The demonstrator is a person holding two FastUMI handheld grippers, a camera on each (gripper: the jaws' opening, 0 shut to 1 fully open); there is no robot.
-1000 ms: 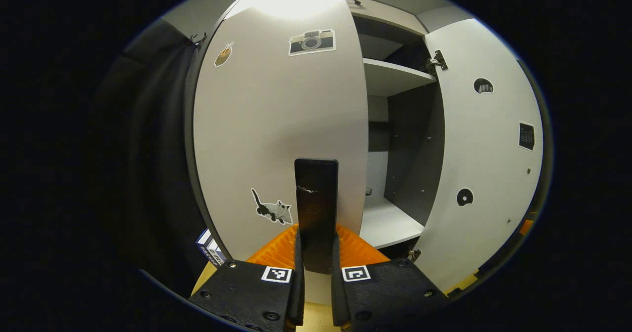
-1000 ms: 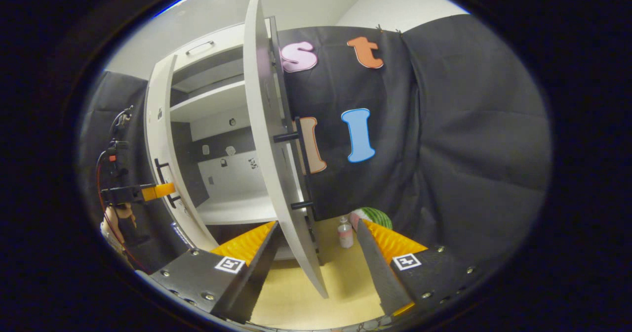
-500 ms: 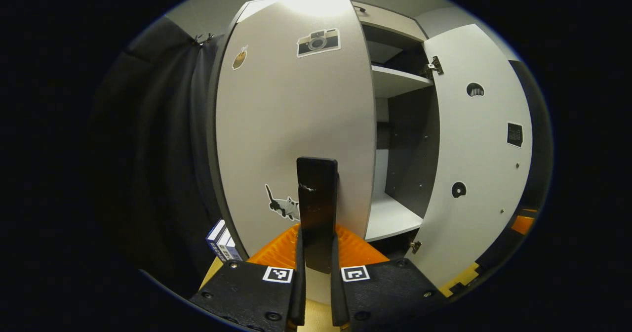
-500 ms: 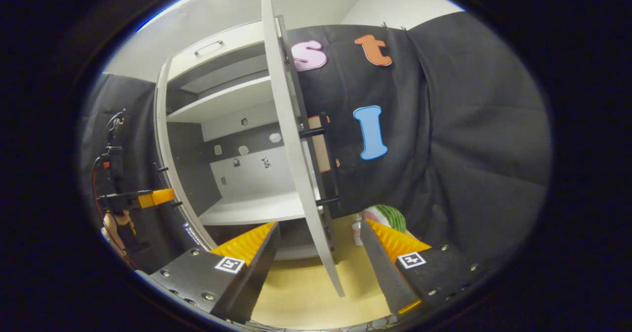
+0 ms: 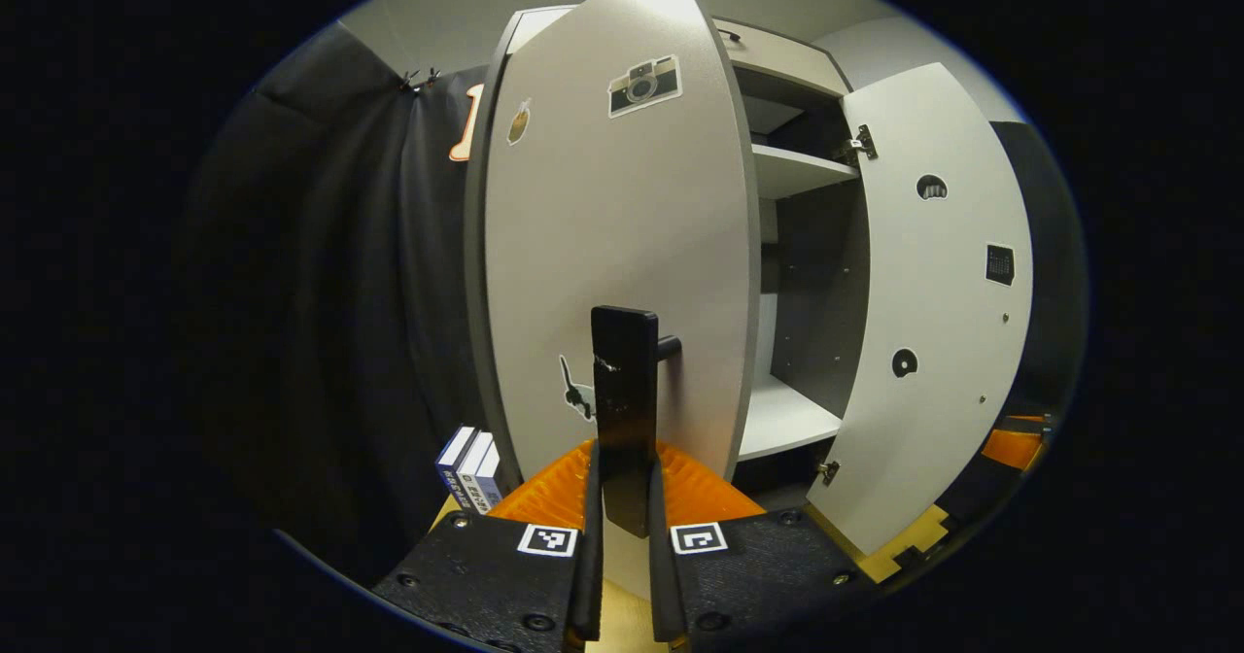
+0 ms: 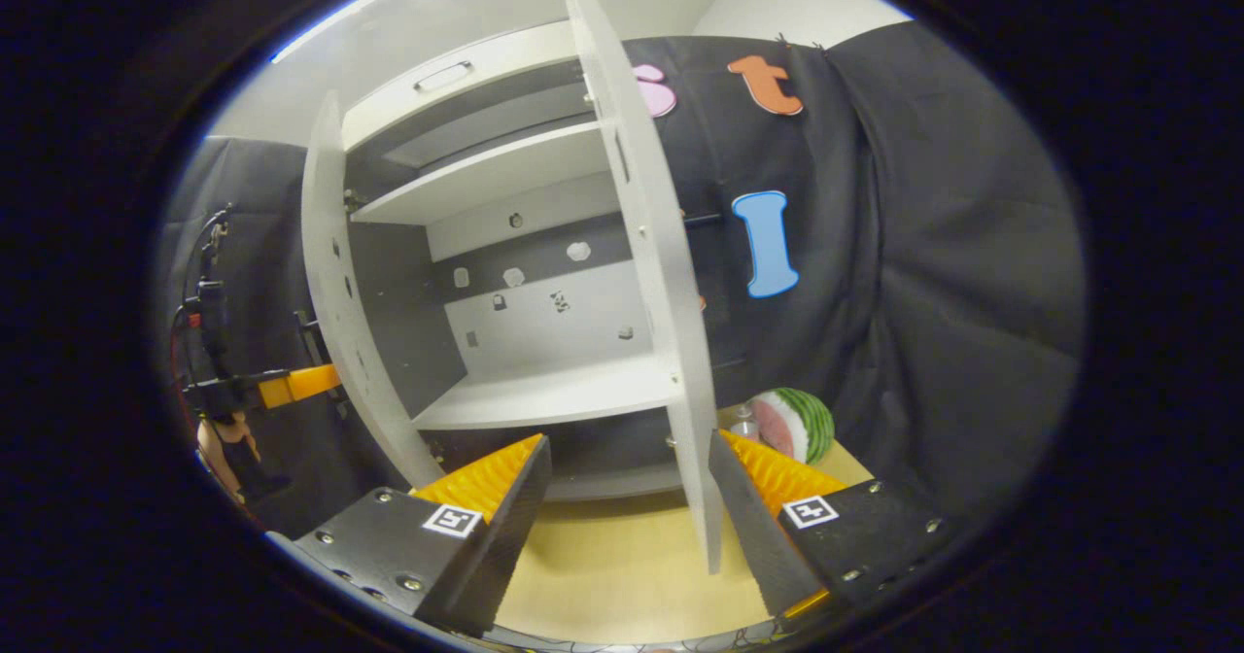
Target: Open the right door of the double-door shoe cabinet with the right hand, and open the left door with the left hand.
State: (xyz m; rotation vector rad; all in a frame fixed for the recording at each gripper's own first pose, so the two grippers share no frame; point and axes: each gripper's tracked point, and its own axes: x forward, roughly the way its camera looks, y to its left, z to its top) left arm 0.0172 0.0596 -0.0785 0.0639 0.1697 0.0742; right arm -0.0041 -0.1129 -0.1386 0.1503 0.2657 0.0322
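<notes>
**Both cabinet doors swung wide, left handle pinched**

Here's the left hand-held gripper [image 5: 622, 498], its two fingers pressed onto the flat black bar handle [image 5: 625, 391] of the left door [image 5: 622, 245], a smooth matte grey-white panel that carries a camera sticker [image 5: 642, 85] near its top and a small cat sticker [image 5: 577, 395] low beside the handle. The door stands well out from the double-door shoe cabinet [image 5: 792, 274]. Beyond it, the right door [image 5: 933, 313] hangs open too, its pale inner face showing, a metal hinge at the upper corner.

Over to the right gripper view: the right hand-held gripper [image 6: 627, 483] is spread wide, ribbed pads apart, and the thin edge of the right door [image 6: 671, 274] stands between the fingers without either one touching it. Inside the cabinet, a white upper shelf [image 6: 486, 172] and a white lower shelf [image 6: 554, 391] sit against a grey-and-white back panel dotted with small stickers. The left gripper [image 6: 282, 386] shows far off at the left door [image 6: 330, 274]. On the pale wooden worktop [image 6: 603, 566], a watermelon half [image 6: 799, 425] rests beside a small bottle behind the door.
</notes>
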